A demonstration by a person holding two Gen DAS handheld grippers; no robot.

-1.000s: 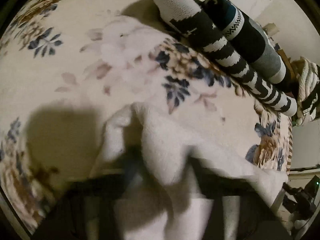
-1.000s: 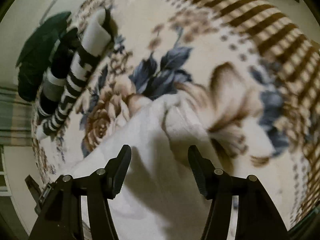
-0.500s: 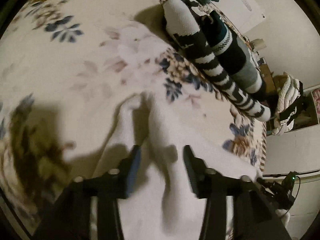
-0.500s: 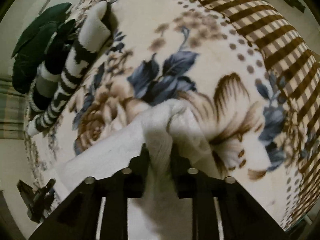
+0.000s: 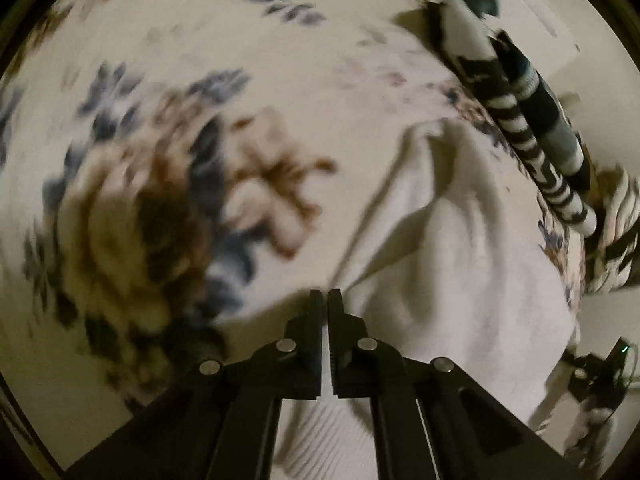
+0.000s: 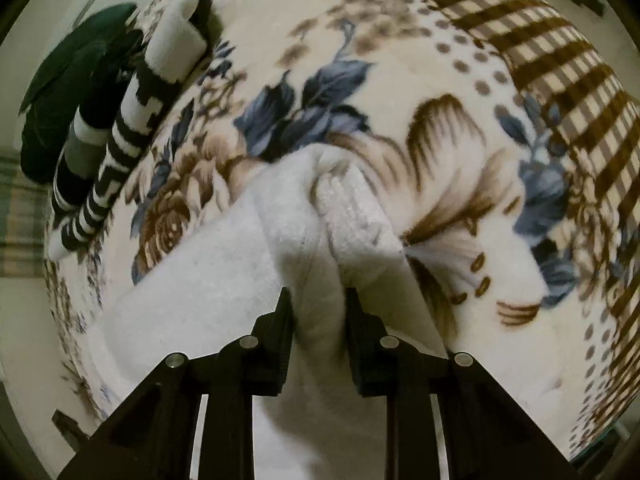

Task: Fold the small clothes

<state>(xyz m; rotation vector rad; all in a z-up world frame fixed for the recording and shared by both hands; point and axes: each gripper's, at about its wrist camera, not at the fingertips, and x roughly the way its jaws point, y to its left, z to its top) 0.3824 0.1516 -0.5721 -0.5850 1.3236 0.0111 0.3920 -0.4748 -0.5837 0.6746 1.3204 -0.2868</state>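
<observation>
floral blanket [image 6: 460, 80] bears white cloth [image 6: 208, 280], pinched in right jaws.

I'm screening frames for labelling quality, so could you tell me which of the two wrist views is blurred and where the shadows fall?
Left wrist view: heavy motion smear across the floral blanket, though the left hand-held gripper stays sharp. Right wrist view: mostly crisp on the white cloth and the right hand-held gripper, with slight smear at the right edge and a shadow in the pinched fold. Both show fisheye bulging and dark corners.

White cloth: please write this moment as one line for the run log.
step: fold | white cloth on floral blanket | right gripper: shut on cloth | left gripper: shut, grasp unclear
</observation>
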